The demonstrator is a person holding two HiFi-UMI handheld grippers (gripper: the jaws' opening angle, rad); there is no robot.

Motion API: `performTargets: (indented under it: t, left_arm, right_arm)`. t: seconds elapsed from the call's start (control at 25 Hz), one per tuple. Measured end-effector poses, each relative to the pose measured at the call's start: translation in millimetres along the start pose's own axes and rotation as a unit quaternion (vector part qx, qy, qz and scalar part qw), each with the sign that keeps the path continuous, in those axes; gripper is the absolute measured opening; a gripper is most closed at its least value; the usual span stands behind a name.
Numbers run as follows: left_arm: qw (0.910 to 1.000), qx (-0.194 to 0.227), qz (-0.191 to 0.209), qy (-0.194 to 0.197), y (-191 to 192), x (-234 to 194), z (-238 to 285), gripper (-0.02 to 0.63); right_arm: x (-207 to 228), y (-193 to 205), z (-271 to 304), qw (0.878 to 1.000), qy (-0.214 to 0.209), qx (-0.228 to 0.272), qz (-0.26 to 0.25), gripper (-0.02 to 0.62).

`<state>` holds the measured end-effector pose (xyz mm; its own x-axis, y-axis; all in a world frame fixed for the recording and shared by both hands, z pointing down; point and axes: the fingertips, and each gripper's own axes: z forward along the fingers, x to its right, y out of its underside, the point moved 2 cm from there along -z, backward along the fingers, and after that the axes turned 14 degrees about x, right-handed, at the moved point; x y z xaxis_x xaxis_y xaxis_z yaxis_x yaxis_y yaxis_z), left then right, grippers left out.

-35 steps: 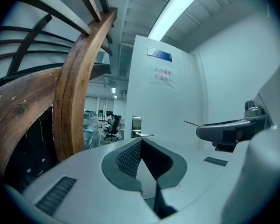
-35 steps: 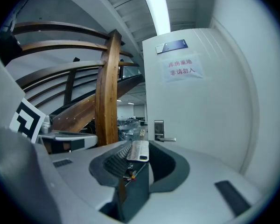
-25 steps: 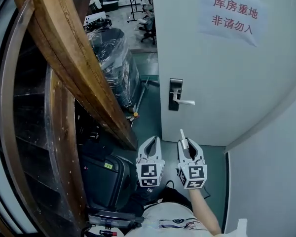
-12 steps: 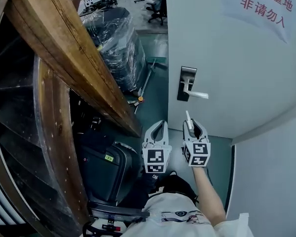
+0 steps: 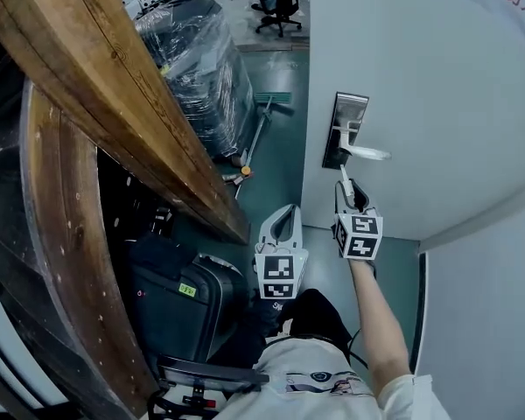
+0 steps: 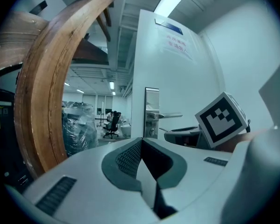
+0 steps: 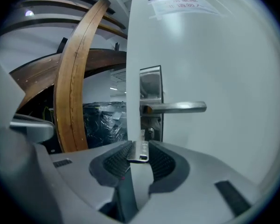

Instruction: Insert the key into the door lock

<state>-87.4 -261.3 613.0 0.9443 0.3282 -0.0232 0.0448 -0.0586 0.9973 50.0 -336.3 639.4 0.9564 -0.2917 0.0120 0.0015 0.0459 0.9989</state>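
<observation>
The white door (image 5: 437,103) carries a metal lock plate (image 5: 345,128) with a lever handle (image 5: 366,153). My right gripper (image 5: 347,191) is shut on a small silver key (image 5: 343,177), whose tip points up just below the handle. In the right gripper view the key (image 7: 141,147) sits clamped between the pads, short of the keyhole (image 7: 150,133) under the handle (image 7: 176,108). Lower and further left, my left gripper (image 5: 285,210) hangs shut with nothing in it. The left gripper view shows its pads (image 6: 130,155) pressed together and the lock plate (image 6: 151,111) beyond.
A large curved wooden structure (image 5: 114,94) fills the left side. A plastic-wrapped pallet (image 5: 197,68) and a broom (image 5: 258,129) stand by the door's edge. A black suitcase (image 5: 179,300) sits at the person's feet. A white wall (image 5: 481,313) closes the right.
My right gripper has carried the key up and forward, from well below the lock to just under the handle. The left gripper trailed a little behind. The head view has drawn nearer the door.
</observation>
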Motion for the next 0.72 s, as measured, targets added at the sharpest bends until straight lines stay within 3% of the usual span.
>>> performTargets:
  t: [0.72]
  left_arm:
    - [0.9999, -0.007, -0.006, -0.009, 38, -21, 23, 0.005]
  right_arm:
    - [16, 24, 56, 1.0, 0.007, -0.004, 0.005, 0.12]
